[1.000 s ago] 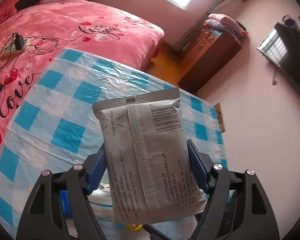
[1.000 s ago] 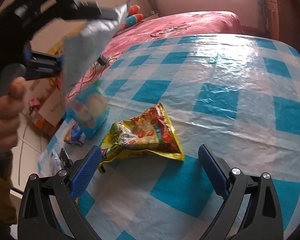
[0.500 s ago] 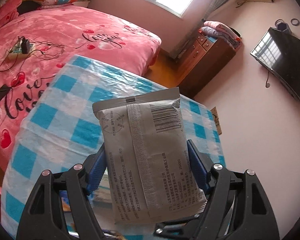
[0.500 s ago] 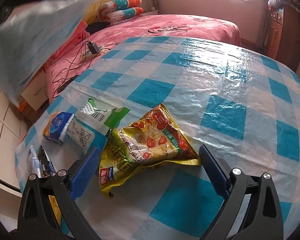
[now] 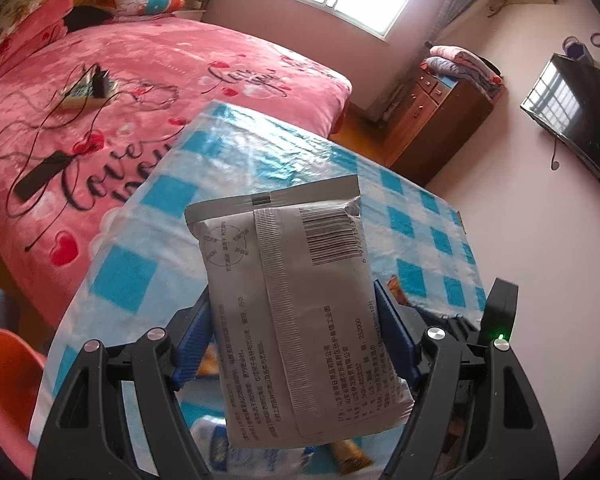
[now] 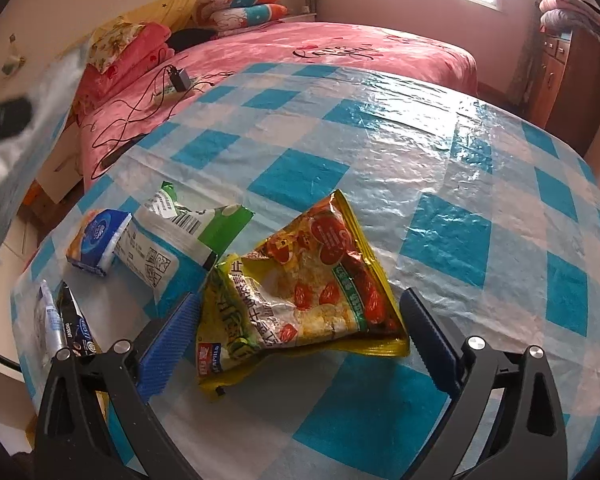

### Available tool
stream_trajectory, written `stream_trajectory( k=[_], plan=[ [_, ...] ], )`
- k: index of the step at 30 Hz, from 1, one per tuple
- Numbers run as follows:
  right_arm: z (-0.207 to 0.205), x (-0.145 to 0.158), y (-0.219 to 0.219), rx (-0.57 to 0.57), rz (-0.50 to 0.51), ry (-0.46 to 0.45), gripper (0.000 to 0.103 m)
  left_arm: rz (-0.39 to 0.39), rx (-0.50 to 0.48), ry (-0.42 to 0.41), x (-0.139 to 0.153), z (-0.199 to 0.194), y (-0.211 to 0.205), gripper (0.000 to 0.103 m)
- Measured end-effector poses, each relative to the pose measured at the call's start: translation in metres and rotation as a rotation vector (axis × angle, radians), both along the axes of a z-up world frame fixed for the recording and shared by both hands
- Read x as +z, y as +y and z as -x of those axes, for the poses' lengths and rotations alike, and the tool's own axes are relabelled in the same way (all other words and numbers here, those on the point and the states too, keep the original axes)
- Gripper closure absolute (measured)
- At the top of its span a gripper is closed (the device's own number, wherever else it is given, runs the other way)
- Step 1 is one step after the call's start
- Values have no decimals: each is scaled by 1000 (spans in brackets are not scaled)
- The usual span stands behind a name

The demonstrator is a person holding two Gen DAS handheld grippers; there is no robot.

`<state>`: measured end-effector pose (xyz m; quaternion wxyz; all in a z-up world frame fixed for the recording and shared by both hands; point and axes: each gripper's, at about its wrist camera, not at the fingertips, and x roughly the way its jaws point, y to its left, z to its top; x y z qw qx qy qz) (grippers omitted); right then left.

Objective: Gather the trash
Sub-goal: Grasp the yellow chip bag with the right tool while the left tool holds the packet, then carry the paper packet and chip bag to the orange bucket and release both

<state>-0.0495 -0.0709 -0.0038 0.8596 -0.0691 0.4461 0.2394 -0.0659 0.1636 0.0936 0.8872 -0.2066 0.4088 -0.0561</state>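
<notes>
Left gripper (image 5: pixel 292 336) clamps a grey pouch (image 5: pixel 296 312), barcode up, raised over the table's (image 6: pixel 440 168) near edge. Right gripper (image 6: pixel 300 340) gapes around a crinkly yellow chip bag (image 6: pixel 300 300), pads not touching. Glossy blue-check cloth, far half bare. Tissue pack (image 6: pixel 98 240) and green-white wrapper (image 6: pixel 180 236) near the left edge.

Left gripper (image 5: pixel 292 344) carried grey packet (image 5: pixel 296 312) sideways
</notes>
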Motion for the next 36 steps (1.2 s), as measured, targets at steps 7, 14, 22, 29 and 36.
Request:
stream_trajectory(
  k=[7,14,22,29,36],
  plan=[
    [5,1,-1,-8,5,-9,11,12,21,6,-11,26,20,28],
    [14,3,-7,-11,-13,-30,31,30,35,25,-25,49,33,28],
    [22,6,-13,-22,-61,-20,76,50,54,54,-42,66,49,28],
    [26,7,-19,-59,-98,-11,82,65,49,60,-51,76,55,28],
    [37,12,-21,-95,-73,-47,85,79,57,50,-55,86,64,28]
  ],
)
